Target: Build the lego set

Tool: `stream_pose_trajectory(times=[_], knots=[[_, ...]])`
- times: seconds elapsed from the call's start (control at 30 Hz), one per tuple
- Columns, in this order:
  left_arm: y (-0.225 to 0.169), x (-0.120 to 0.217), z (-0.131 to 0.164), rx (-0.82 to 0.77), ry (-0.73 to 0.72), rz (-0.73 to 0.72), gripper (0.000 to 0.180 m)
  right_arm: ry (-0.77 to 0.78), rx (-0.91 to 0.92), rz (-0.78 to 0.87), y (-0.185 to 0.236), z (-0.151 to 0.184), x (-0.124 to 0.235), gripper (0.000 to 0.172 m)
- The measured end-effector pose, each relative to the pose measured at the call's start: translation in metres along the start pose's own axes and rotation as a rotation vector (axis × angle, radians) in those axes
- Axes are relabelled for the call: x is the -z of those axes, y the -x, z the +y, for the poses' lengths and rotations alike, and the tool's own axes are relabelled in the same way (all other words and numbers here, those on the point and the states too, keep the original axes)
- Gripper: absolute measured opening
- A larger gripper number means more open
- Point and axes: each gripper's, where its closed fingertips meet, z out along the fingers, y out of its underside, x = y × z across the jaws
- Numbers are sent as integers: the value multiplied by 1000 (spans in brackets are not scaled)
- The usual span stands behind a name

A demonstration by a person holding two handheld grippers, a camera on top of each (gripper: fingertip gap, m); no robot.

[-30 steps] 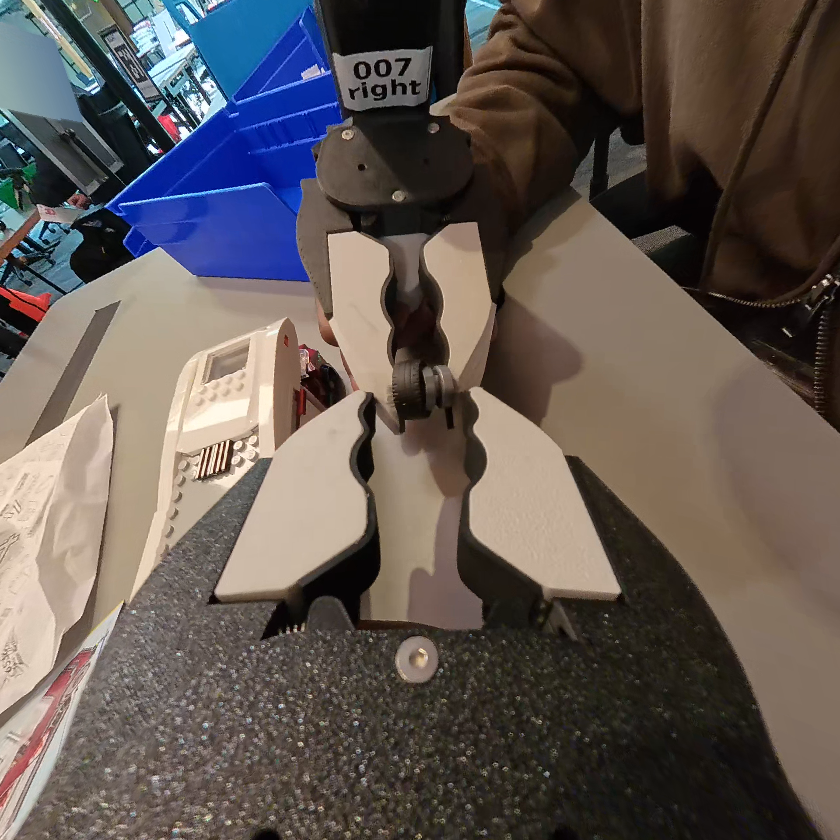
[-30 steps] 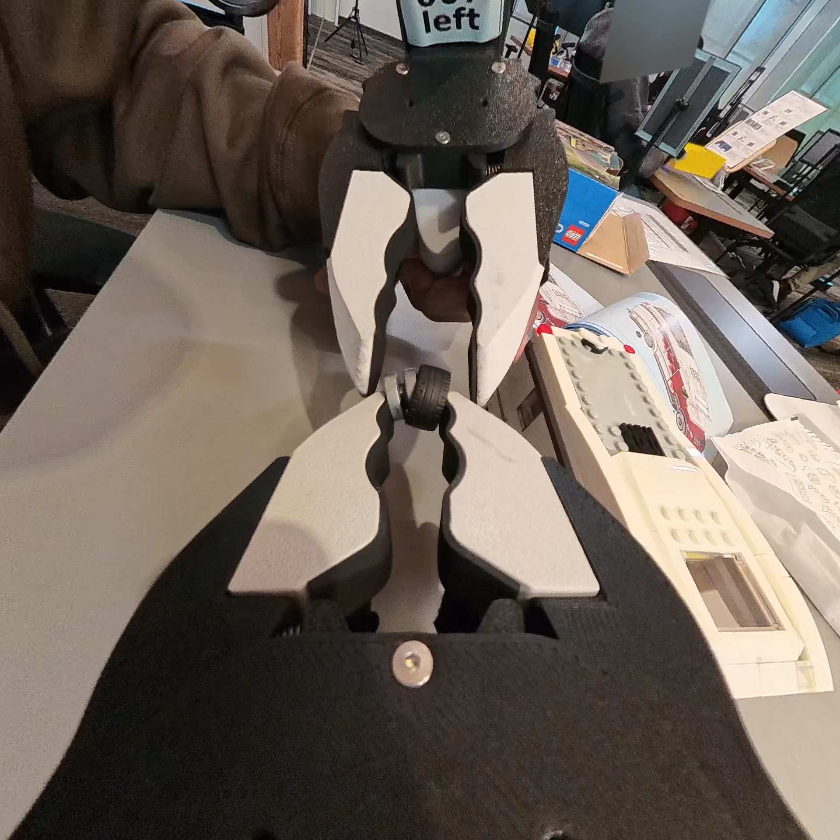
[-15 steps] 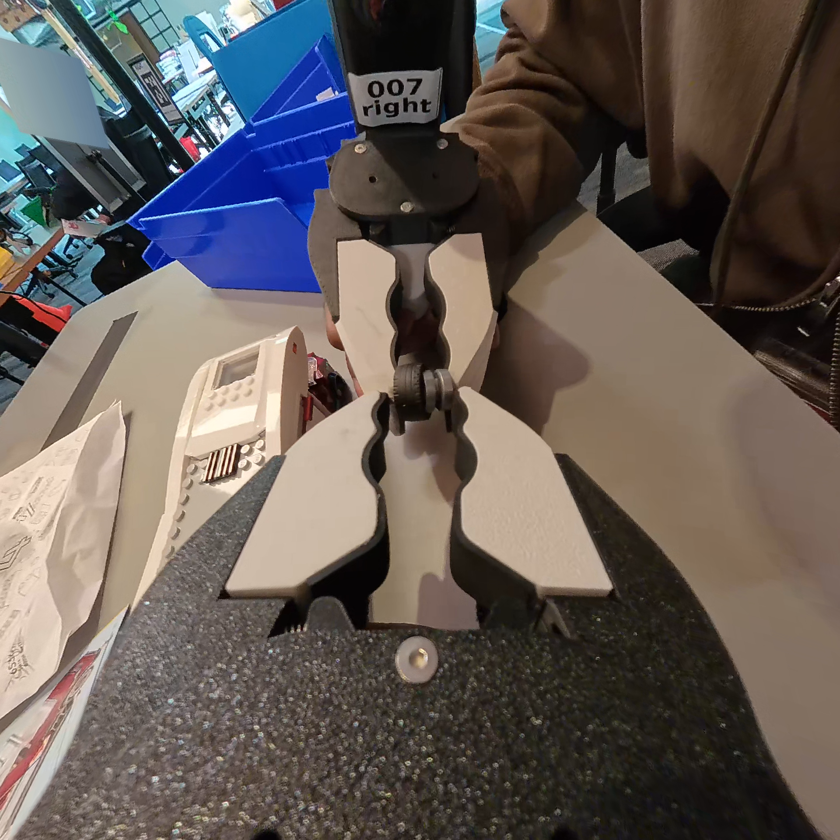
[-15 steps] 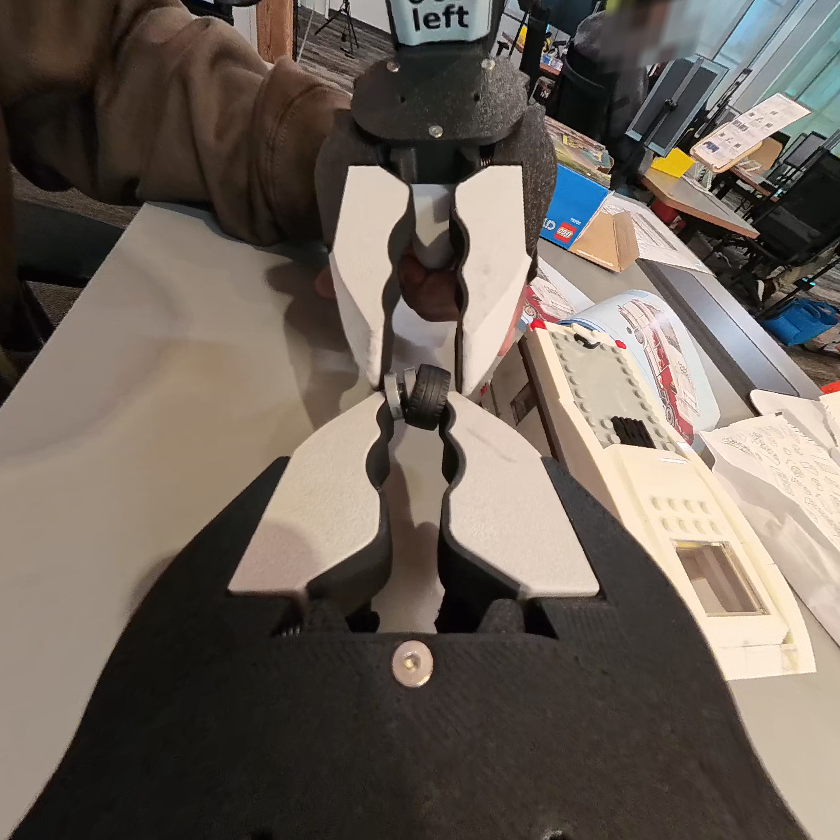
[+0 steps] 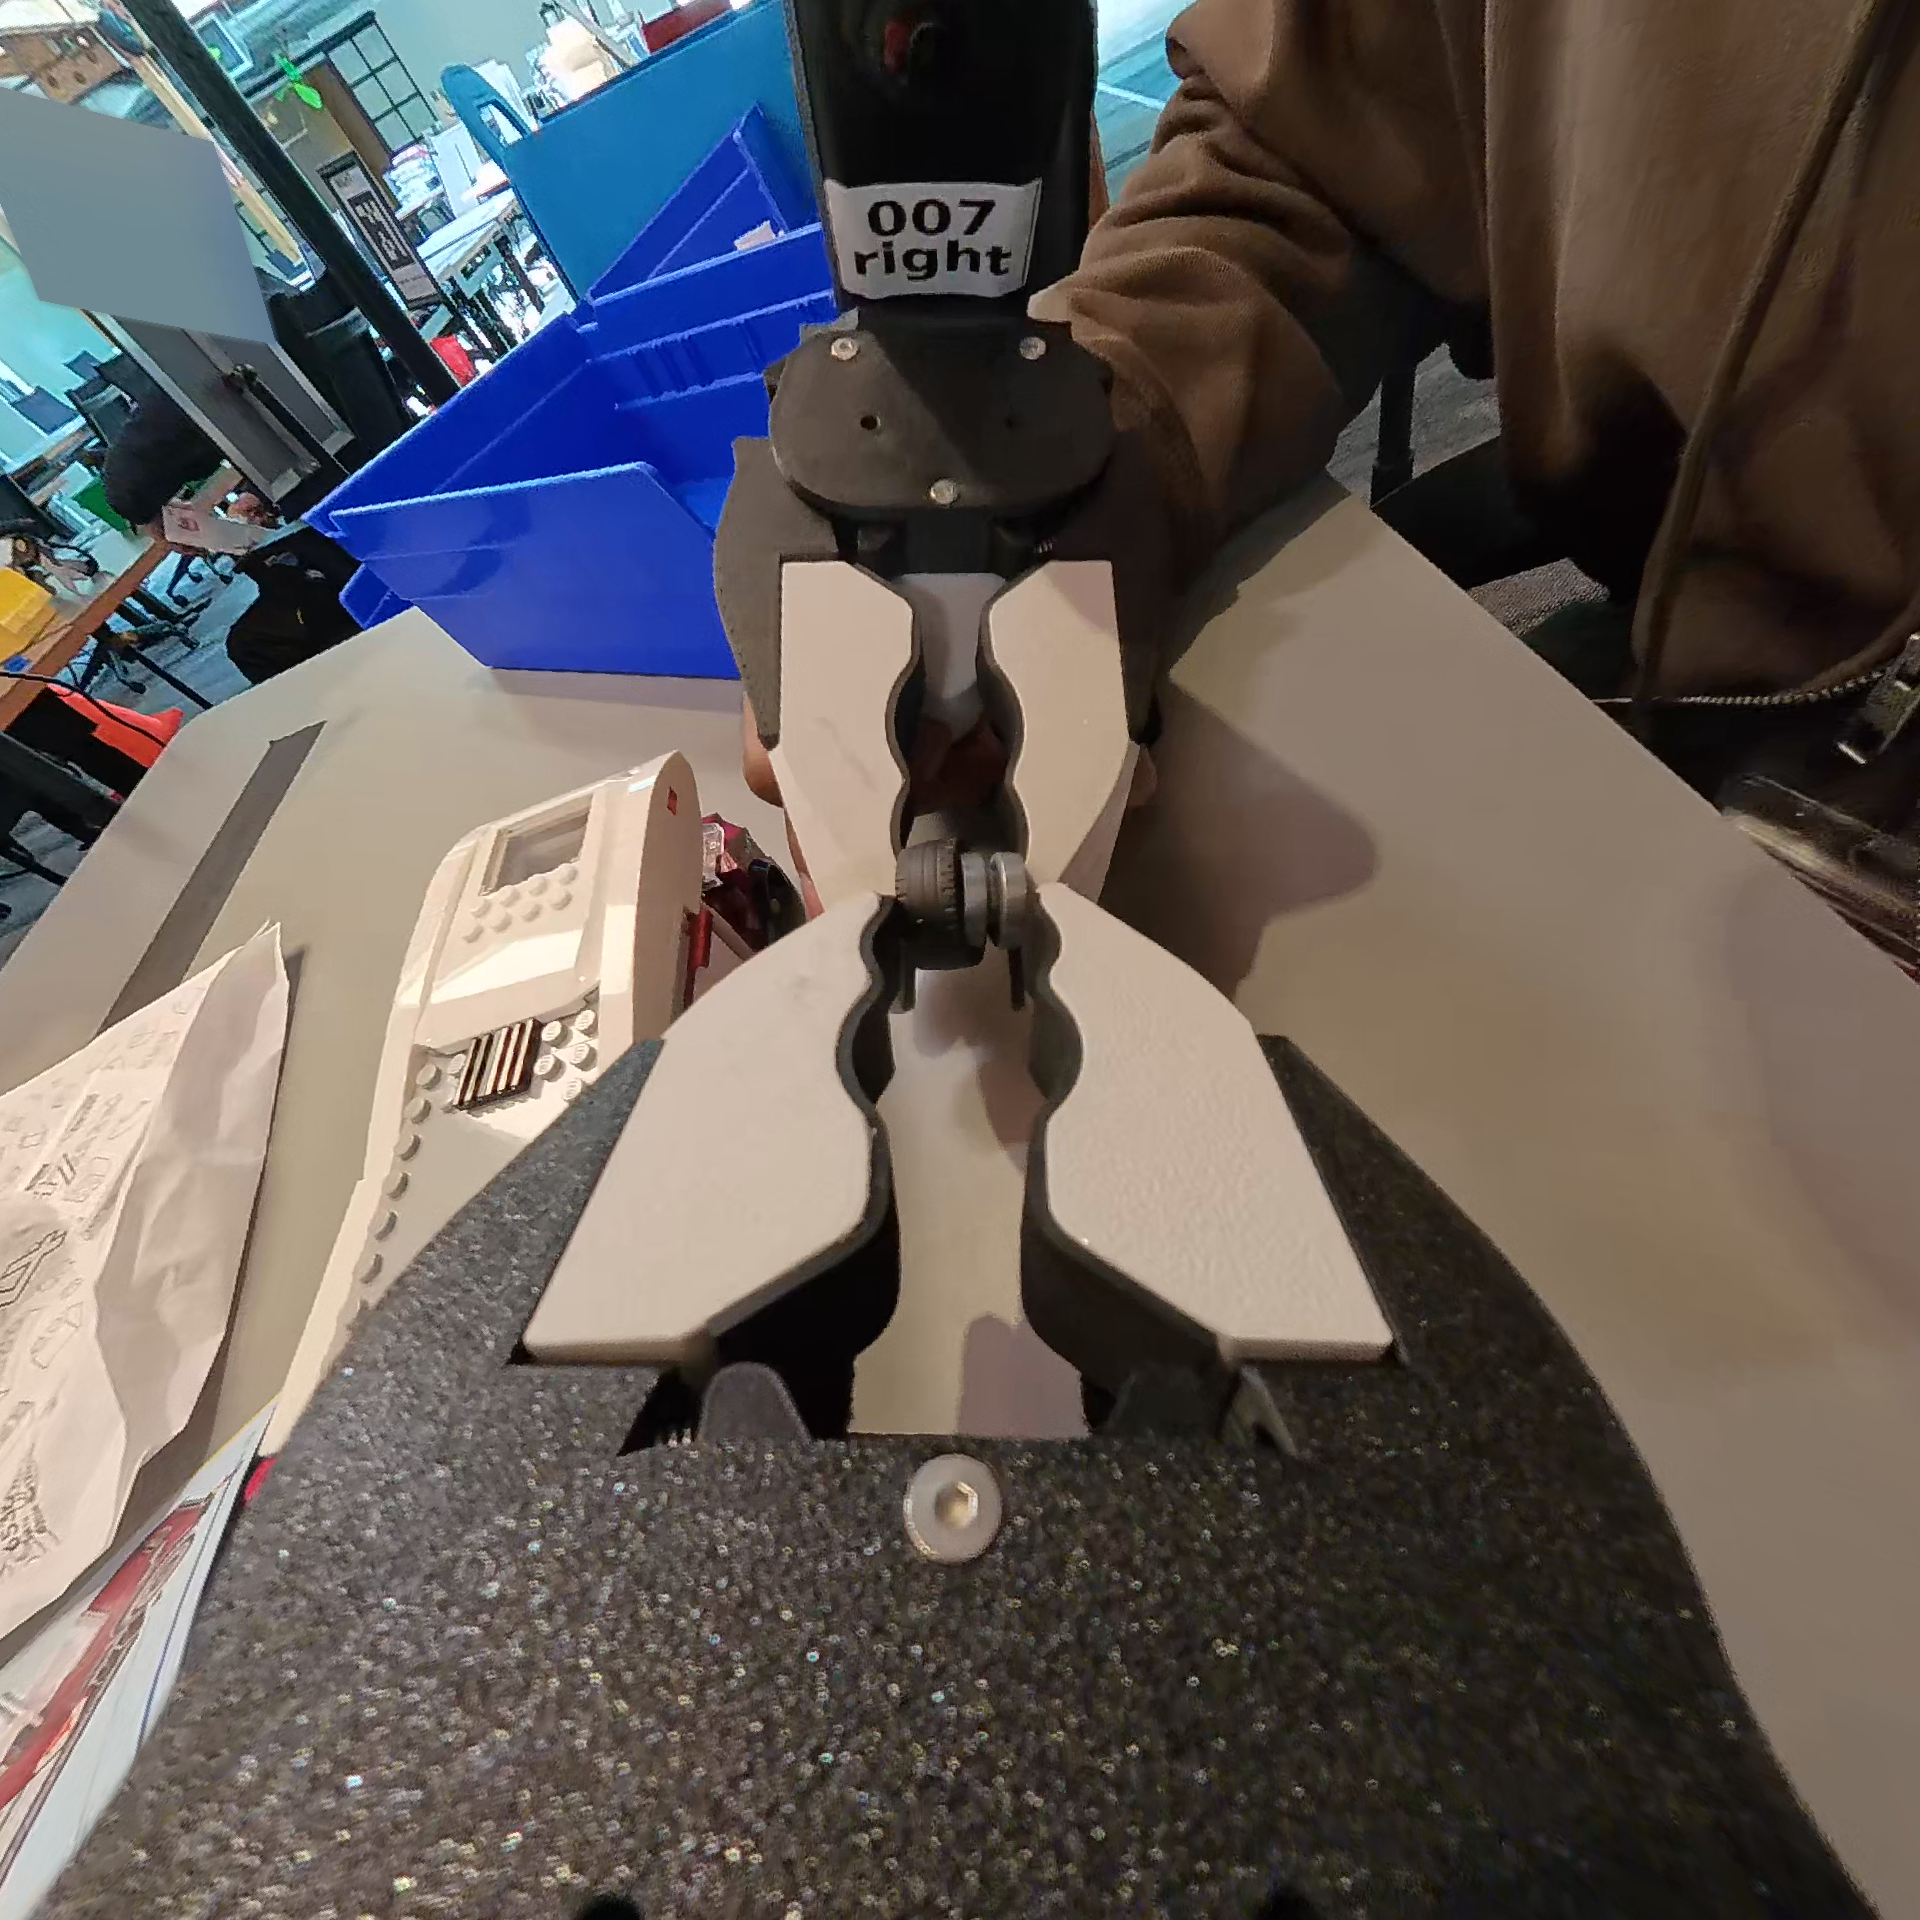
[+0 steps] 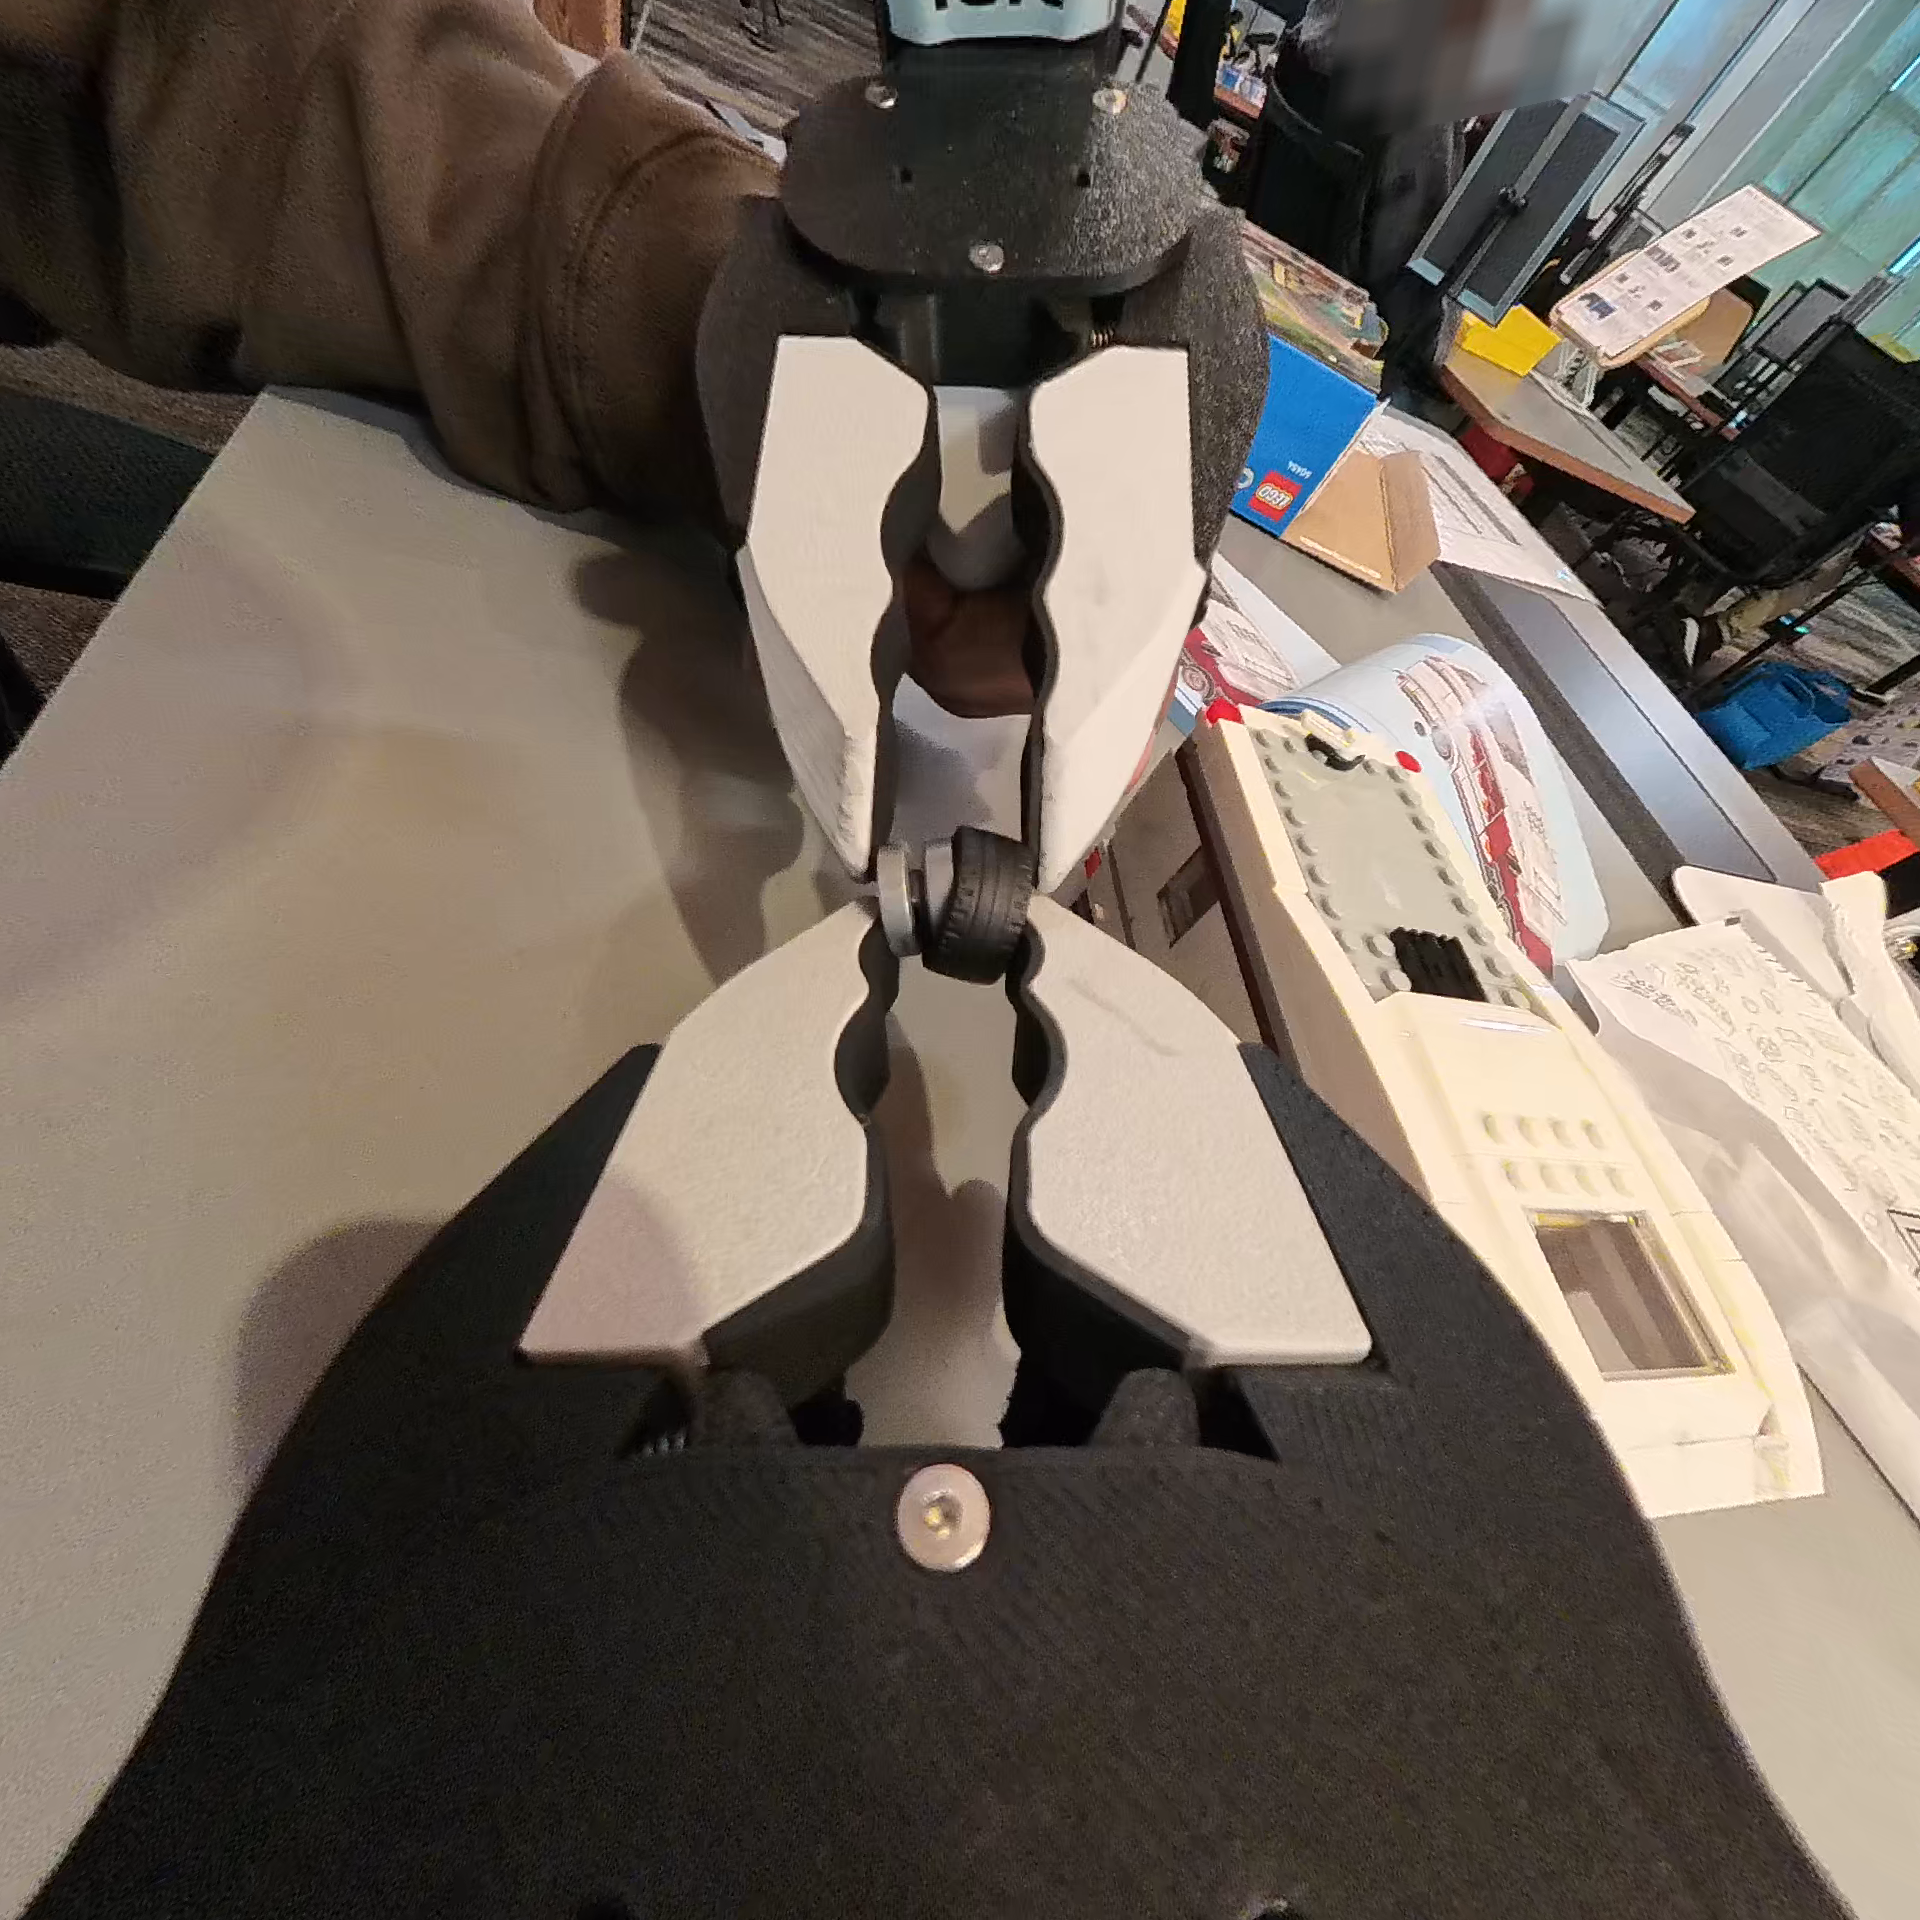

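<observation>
A small wheel, a black tyre (image 5: 935,896) on a grey rim (image 5: 1006,888), hangs above the grey table (image 5: 1507,935) between two grippers that face each other. My left gripper (image 5: 961,912) is shut on it: one pad touches the tyre, the other the rim. My right gripper (image 6: 951,932) is also shut on the wheel (image 6: 982,914), tyre against one pad and rim (image 6: 899,906) against the other. The right gripper (image 5: 961,842) shows from the far side in the left wrist view, and the left gripper (image 6: 951,864) in the right wrist view.
A white brick-built model (image 5: 551,935) lies beside the grippers and also shows in the right wrist view (image 6: 1455,1049). Printed paper sheets (image 5: 104,1195), a booklet with a red car (image 6: 1496,748), blue bins (image 5: 582,540) and a blue box (image 6: 1299,457) stand around. A person's brown sleeve (image 5: 1351,208) is close. My left and right fingertips are right by each other.
My left gripper's jaws have narrowed and closed onto the wheel. My right gripper has kept its hold on the wheel throughout. Both grippers have shifted only slightly.
</observation>
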Motion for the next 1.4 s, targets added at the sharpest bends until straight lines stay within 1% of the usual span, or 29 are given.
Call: stream_pose_trajectory(times=[0.07,0.2,0.37,0.47,0.57,0.67,0.9,1.2,1.4], knots=[[0,0,1,7,4,2,22,3,8,0,0,1,0,20],[1,0,4,18,16,6,22,0,13,-34,3,2,1,29],[2,2,7,24,32,2,22,-46,-21,-71,3,-3,7,36],[2,2,9,17,50,-3,22,-55,-61,-81,1,-5,8,35],[1,0,10,19,61,0,22,-46,-76,-62,-2,-4,8,26],[4,1,11,33,64,-14,22,-47,-88,-57,-4,-3,8,22],[5,0,13,91,77,-3,21,-32,-107,-57,-5,-1,8,21],[3,-3,21,169,112,30,20,26,-15,0,-5,7,5,19],[3,-5,26,183,137,22,19,53,50,41,-7,12,4,19]])
